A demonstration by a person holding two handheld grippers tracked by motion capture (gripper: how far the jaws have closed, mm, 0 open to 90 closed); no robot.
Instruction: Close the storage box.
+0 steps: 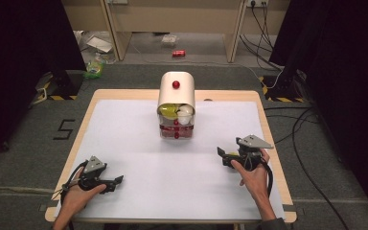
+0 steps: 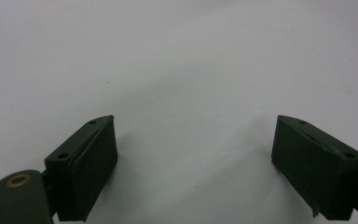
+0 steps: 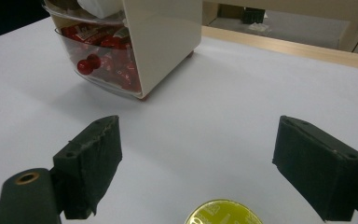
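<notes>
Presently: gold round lid (image 3: 221, 213) lies flat on the white worktop (image 1: 139, 143) directly under the right claw (image 3: 214, 163), jaws wide apart and straddling it; cream drawer box (image 1: 176, 103) stands beyond; left claw (image 2: 196, 163), likewise apart, hovers well off.

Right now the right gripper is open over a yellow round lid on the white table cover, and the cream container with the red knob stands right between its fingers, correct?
Not quite. The right gripper is open over the yellow round lid, but the cream container stands well beyond its fingers, not between them. The right gripper view shows bare white table cover in between.
</notes>
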